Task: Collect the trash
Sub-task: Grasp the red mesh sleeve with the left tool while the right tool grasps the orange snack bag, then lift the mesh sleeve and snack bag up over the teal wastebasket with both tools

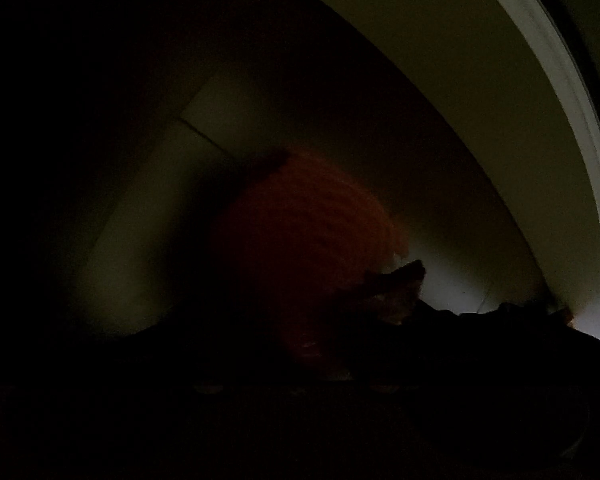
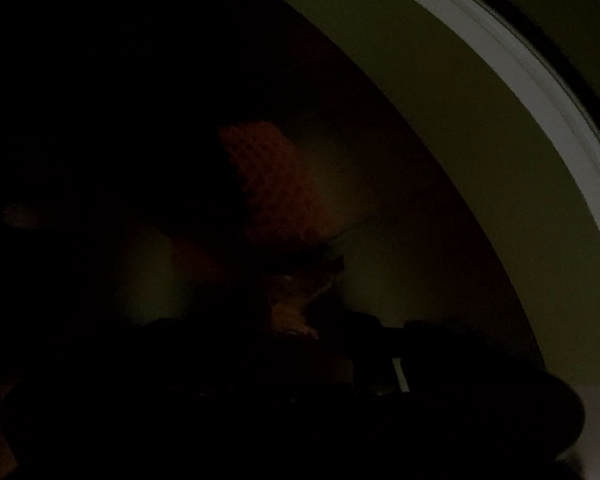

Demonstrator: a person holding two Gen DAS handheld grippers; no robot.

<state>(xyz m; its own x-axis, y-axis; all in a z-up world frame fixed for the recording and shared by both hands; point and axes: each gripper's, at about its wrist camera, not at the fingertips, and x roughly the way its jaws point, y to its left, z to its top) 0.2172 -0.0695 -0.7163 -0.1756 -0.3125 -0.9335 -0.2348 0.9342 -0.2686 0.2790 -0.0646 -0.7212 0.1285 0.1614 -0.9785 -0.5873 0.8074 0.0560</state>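
Both wrist views are very dark, as if the cameras look down into a deep, pale-walled container. In the left wrist view a curved white rim (image 1: 572, 128) arcs across the upper right, with a dull cream inner wall (image 1: 440, 100) below it that fades into shadow. Low in the middle sits a rounded orange, ribbed or knitted-looking mass (image 1: 308, 232), blurred; what it is cannot be told. Beside it at lower right lies a dark crumpled scrap (image 1: 400, 280) against a brighter patch of the wall. The left gripper itself is lost in the black lower part of this view; its jaws are pressed together, and whether anything is pinched between them cannot be made out.

In the right wrist view the same kind of white rim (image 2: 520, 92) curves across the upper right above an olive-toned wall (image 2: 440, 140). An orange textured piece (image 2: 276, 184) shows in the middle, with a smaller orange fragment (image 2: 288, 312) below it, just above dark shapes along the bottom. The right gripper cannot be distinguished in the darkness; whether its jaws are spread or closed on something cannot be told.
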